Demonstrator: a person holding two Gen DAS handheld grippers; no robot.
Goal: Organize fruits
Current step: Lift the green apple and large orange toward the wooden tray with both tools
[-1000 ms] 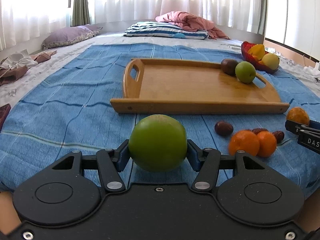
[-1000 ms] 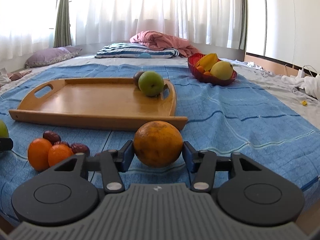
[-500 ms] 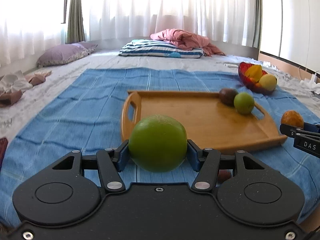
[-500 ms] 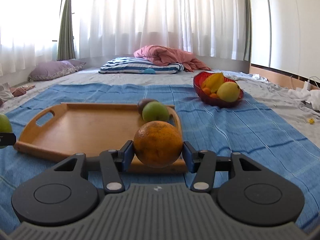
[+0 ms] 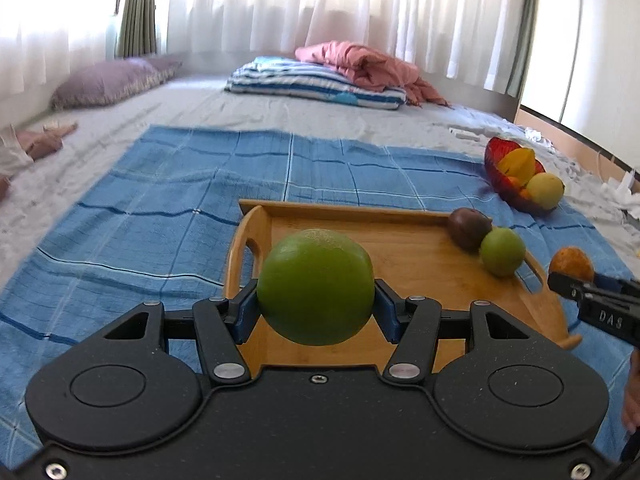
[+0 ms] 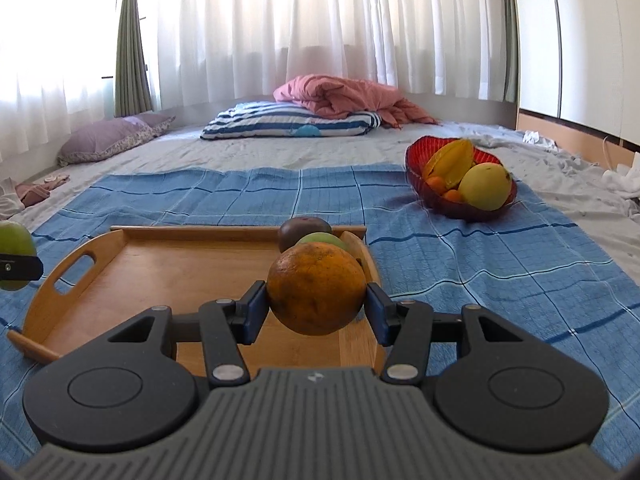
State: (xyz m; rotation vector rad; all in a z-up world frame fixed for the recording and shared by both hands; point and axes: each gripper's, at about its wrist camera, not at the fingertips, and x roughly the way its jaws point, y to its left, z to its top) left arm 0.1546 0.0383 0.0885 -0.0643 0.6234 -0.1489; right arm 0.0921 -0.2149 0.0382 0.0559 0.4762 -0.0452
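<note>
My left gripper [image 5: 316,306] is shut on a large green fruit [image 5: 315,285], held above the left half of the wooden tray [image 5: 404,248]. My right gripper [image 6: 317,306] is shut on a dull orange fruit [image 6: 316,286] over the tray's [image 6: 168,268] right end. On the tray's far right corner sit a dark brown fruit [image 5: 468,227] and a small green fruit [image 5: 502,251]. In the left wrist view the right gripper [image 5: 576,284] shows at the right edge with the orange fruit [image 5: 570,263]. The green fruit [image 6: 14,240] shows at the right wrist view's left edge.
A red bowl [image 6: 424,190] with yellow and orange fruit stands beyond the tray to the right, on the blue checked cloth [image 5: 180,184]. A striped pillow [image 6: 292,125], a pink blanket [image 6: 340,94] and a purple pillow [image 5: 108,82] lie far back by the curtains.
Both grippers rose and moved forward with their fruit, from the cloth in front of the tray to above it. The loose oranges and dark fruits near the front edge dropped out of view.
</note>
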